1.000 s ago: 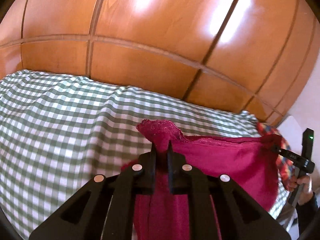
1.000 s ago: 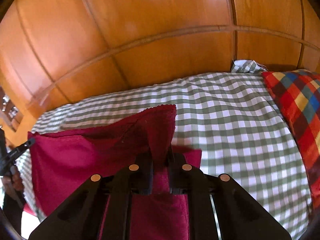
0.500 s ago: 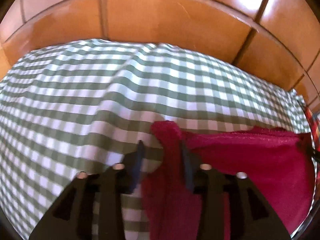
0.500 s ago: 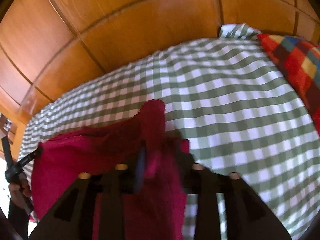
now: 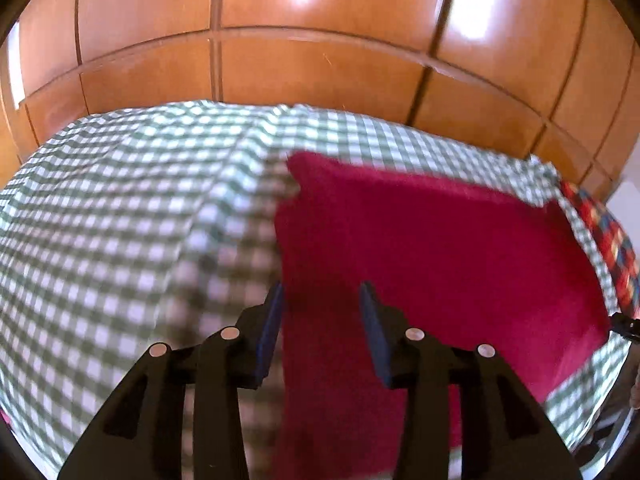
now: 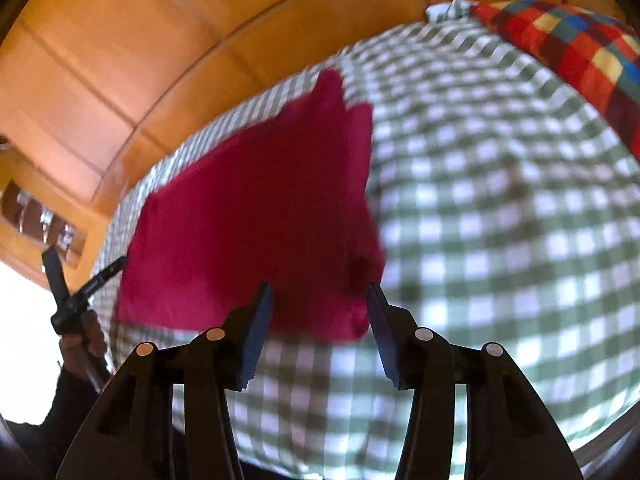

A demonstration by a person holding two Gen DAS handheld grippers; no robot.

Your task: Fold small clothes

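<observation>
Glossy orange-brown wooden panels (image 5: 320, 60) fill the background, and below them a bed is spread with a green-and-white checked sheet (image 5: 120, 220). On that sheet lies the crimson cloth (image 5: 432, 248), the small garment of the task, spread roughly flat with its edges blurred.

From the left wrist view, the cloth sits right of the middle and runs from the far part of the bed down to the near edge of the frame. The left gripper (image 5: 322, 320) hovers above its left border with jaws wide apart and nothing between them; one blue-faced finger is over the checked sheet, the other over the red fabric. A multicoloured checked pillow (image 5: 608, 240) lies at the far right, just beyond the cloth.

From the right wrist view, the cloth (image 6: 260, 216) lies left of the middle, its near edge just ahead of the right gripper (image 6: 320, 316), whose jaws also stand wide and empty above the fabric's near right corner. The pillow (image 6: 572, 52) rests at the upper right, well apart from the cloth. At the far left, a hand (image 6: 82, 344) grips a black handle.
</observation>
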